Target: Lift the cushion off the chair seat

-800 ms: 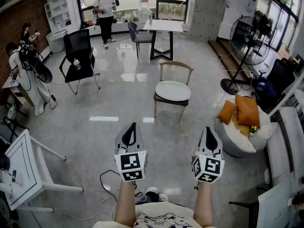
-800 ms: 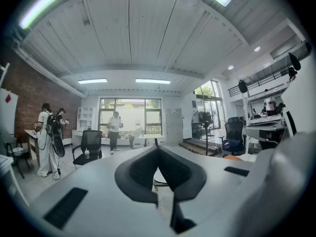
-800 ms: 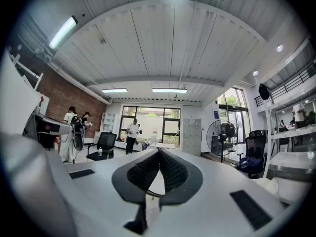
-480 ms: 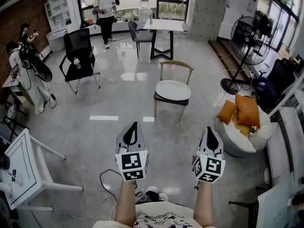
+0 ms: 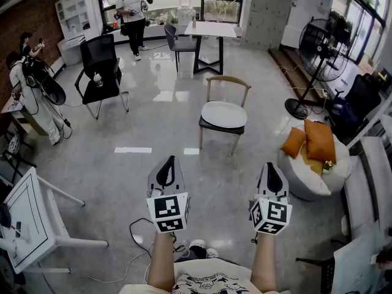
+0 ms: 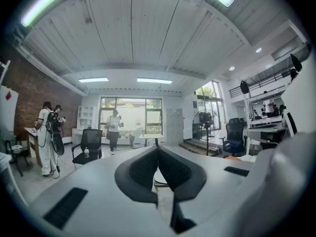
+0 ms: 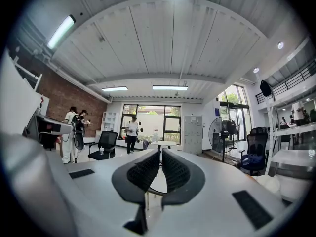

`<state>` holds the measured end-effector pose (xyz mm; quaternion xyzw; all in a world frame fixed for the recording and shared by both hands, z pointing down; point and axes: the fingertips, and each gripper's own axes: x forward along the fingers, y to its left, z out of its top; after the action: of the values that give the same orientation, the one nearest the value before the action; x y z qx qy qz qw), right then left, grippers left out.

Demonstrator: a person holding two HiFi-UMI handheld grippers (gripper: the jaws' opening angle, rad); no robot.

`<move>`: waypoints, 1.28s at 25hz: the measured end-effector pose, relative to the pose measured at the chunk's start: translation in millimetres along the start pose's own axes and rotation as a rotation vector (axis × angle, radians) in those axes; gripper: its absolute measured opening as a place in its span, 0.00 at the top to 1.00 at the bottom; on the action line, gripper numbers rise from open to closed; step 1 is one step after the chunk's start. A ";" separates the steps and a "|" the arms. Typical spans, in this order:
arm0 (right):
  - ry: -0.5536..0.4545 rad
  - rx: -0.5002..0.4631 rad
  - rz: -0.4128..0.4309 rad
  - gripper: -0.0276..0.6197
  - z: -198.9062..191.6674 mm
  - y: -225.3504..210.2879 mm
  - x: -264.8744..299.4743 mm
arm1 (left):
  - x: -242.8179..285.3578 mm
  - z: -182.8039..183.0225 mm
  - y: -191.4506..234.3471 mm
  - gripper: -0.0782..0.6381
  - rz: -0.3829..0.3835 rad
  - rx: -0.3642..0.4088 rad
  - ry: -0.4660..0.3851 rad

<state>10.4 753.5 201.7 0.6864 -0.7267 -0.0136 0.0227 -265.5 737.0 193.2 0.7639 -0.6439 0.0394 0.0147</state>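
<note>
1 round white cushion [image 5: 224, 114] on chair [image 5: 221, 129]; left gripper [image 5: 172, 160], right gripper [image 5: 269, 166] closed, empty.

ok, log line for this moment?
phase: pre-grasp | left gripper: shut, empty | right gripper: shut, empty | cushion: on chair seat, untouched, ahead of both

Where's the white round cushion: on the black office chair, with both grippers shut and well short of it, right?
No. The head view shows the white round cushion on the wooden chair, not the black office chair. The left gripper and right gripper are shut, well short of it.
</note>
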 end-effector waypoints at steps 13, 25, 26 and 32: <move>0.021 0.038 0.001 0.67 -19.1 38.6 46.3 | 44.3 -15.6 48.1 0.62 -0.023 -0.042 0.003; 0.065 0.017 -0.009 0.65 -39.4 31.2 104.7 | 110.0 -39.4 50.8 0.61 -0.035 -0.062 0.049; 0.066 0.018 -0.010 0.65 -40.2 27.8 114.7 | 119.1 -40.2 50.5 0.61 -0.033 -0.063 0.053; 0.062 0.026 0.011 0.65 -41.5 5.6 194.2 | 192.5 -39.5 47.9 0.61 -0.007 -0.066 0.062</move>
<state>-4.0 560.5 246.2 0.6829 -0.7294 0.0173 0.0366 -282.0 542.5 246.4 0.7638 -0.6414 0.0415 0.0599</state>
